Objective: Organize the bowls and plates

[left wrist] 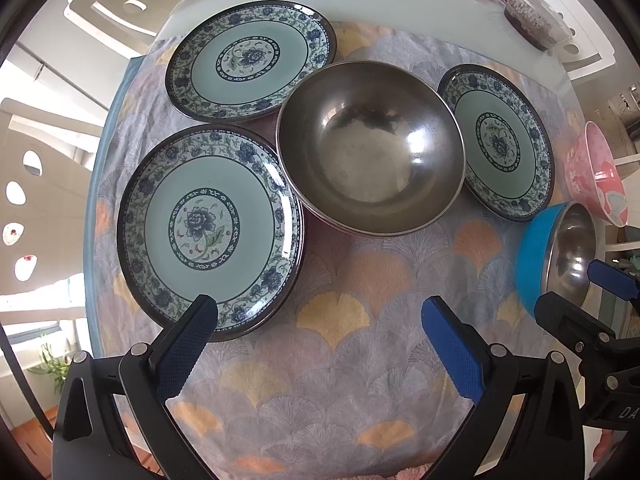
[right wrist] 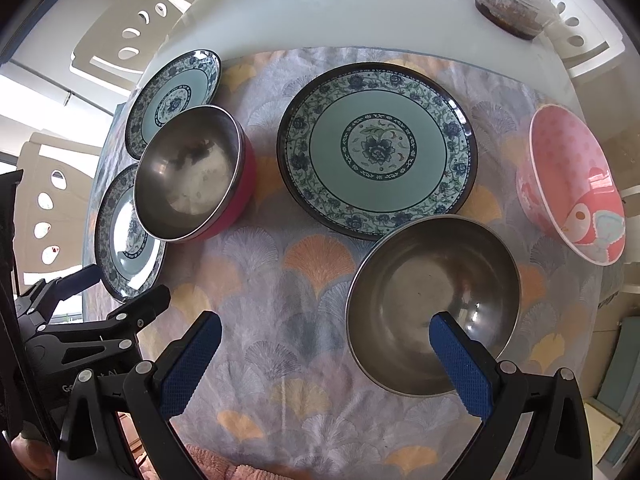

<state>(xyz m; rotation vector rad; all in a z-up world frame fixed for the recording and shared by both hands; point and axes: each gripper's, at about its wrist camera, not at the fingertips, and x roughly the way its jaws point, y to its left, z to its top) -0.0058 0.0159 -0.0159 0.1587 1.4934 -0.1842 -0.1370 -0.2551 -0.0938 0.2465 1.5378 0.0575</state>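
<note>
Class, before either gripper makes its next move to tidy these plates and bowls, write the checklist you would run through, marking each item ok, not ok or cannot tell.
1. Left gripper open and holding nothing: ok.
2. Right gripper open and holding nothing: ok.
3. Blue-walled steel bowl empty: ok.
4. Red-walled steel bowl clear of the plates: not ok; it overlaps the near-left plate.
5. Pink bowl upright on the cloth: cannot tell; the fisheye lens distorts it.
6. Right-hand plate bare, free to take a stack: ok.
</note>
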